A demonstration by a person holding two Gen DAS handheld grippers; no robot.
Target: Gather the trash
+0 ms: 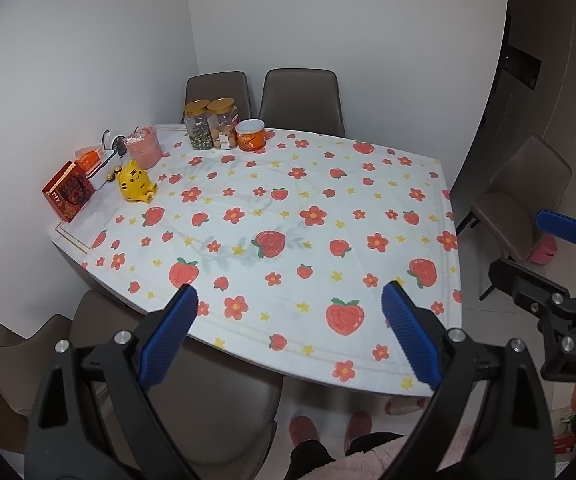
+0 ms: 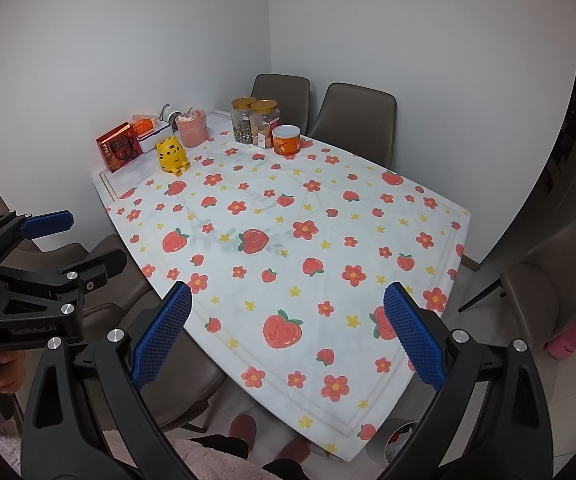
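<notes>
Both grippers hover above the near edge of the bench [image 1: 408, 216], whose strawberry-and-flower cloth is bare across its middle. The left gripper [image 1: 290, 334] has its blue fingers [image 1: 167, 332] spread wide with nothing between them; the right gripper [image 2: 288, 334] likewise has its fingers [image 2: 412, 332] wide apart and holds nothing.

All the things on the bench sit well beyond the fingertips, at the far left corner by the wall. Farthest ahead stand two clear jars with gold lids [image 1: 209, 122], touching each other, with an orange can [image 1: 251, 135] just to their right. Left of the jars is a pink cup [image 1: 143, 148] stuffed with what looks like crumpled paper, possibly the trash, though I cannot tell for sure. Beside it lie a white box [image 1: 101, 166], a yellow tiger figure [image 1: 135, 181] and a red carton [image 1: 67, 192].

Below the right gripper's right finger, under the bench's near corner, the rim of a bin [image 2: 402, 436] shows with scraps inside. Brown chairs [image 1: 300, 96] surround the bench.
</notes>
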